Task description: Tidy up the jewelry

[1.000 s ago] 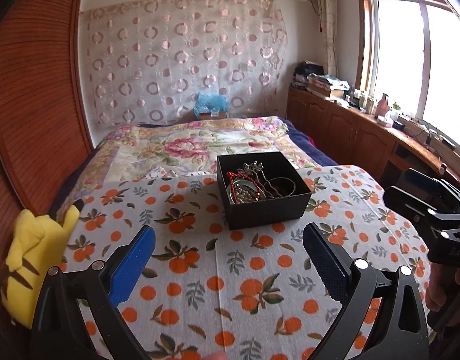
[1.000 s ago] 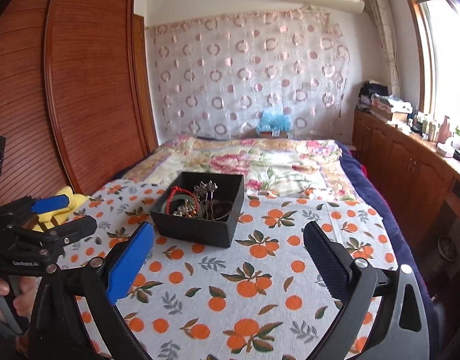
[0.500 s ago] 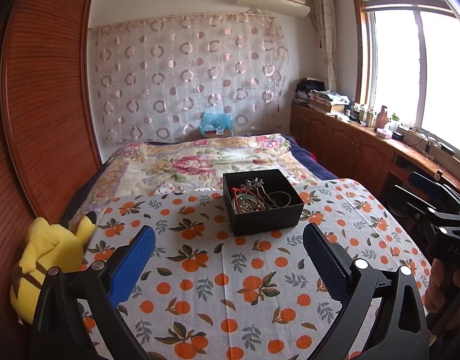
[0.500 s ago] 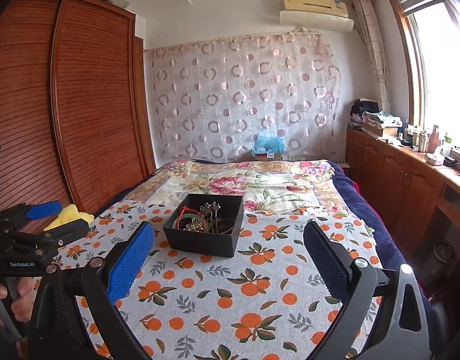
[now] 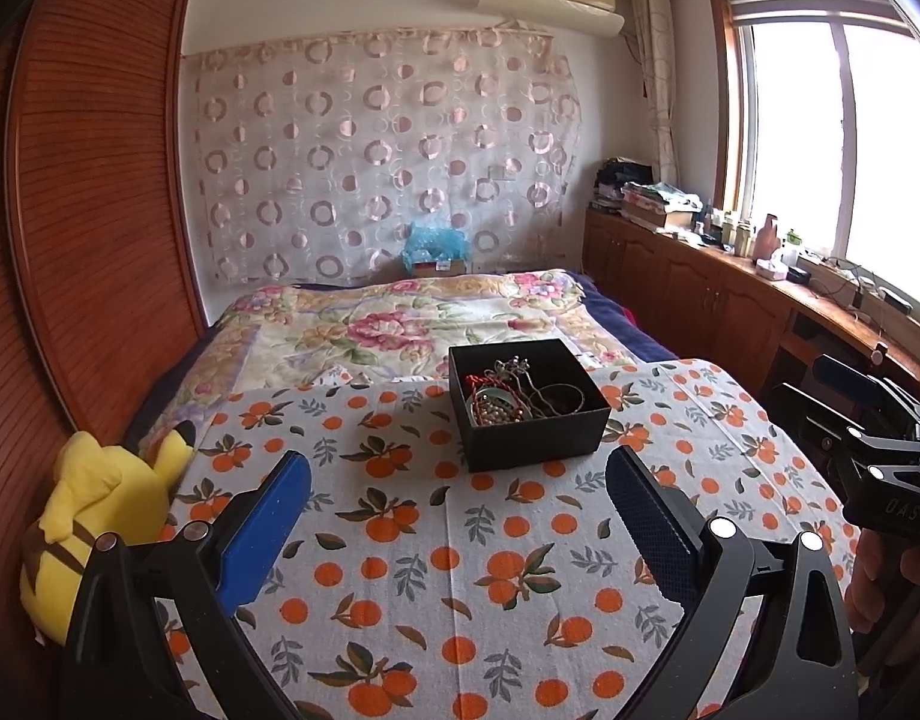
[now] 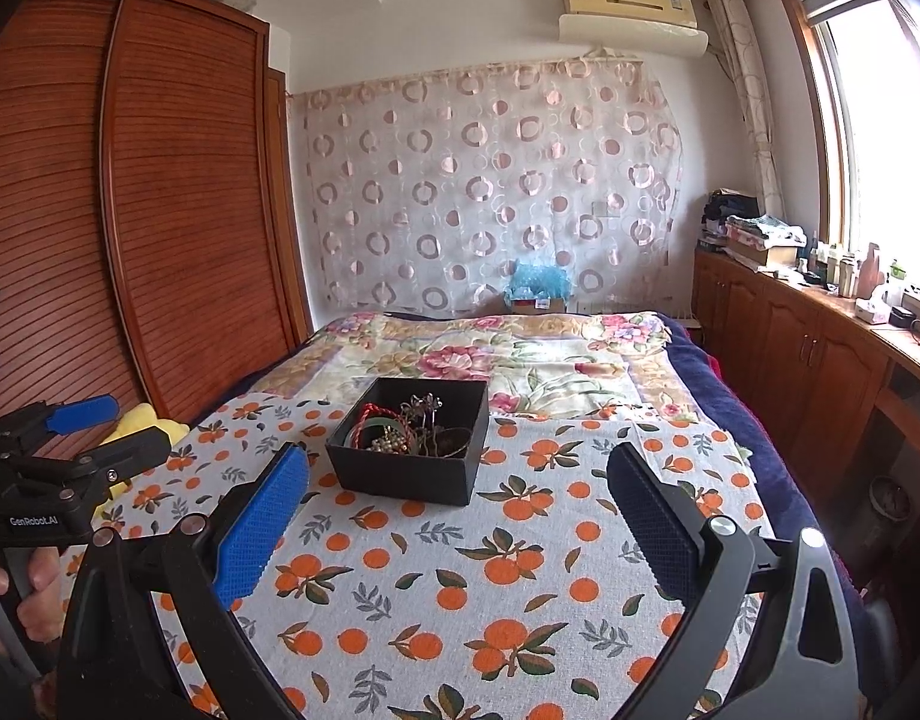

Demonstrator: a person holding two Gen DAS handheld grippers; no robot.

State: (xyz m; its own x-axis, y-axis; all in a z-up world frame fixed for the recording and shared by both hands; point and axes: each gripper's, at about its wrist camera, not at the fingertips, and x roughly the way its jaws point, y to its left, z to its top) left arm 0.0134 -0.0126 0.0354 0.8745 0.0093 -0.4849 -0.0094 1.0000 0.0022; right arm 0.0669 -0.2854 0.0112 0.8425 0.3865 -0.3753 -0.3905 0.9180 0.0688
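Note:
A black open box stands on the orange-print cloth. Inside it lies a tangle of jewelry: a red cord bracelet, pearl beads, thin metal chains and a dark ring. My left gripper is open and hangs well short of the box, nothing between its fingers. My right gripper is open too, equally far back from the box. The right gripper also shows at the edge of the left wrist view, and the left gripper at the edge of the right wrist view.
A yellow plush toy lies at the cloth's left edge beside the wooden wardrobe. Behind the box is a floral quilt. Wooden cabinets with clutter line the right wall under the window.
Both grippers have drawn back and tilted up from the box, so it appears smaller and more of the room and ceiling shows. Both stay open.

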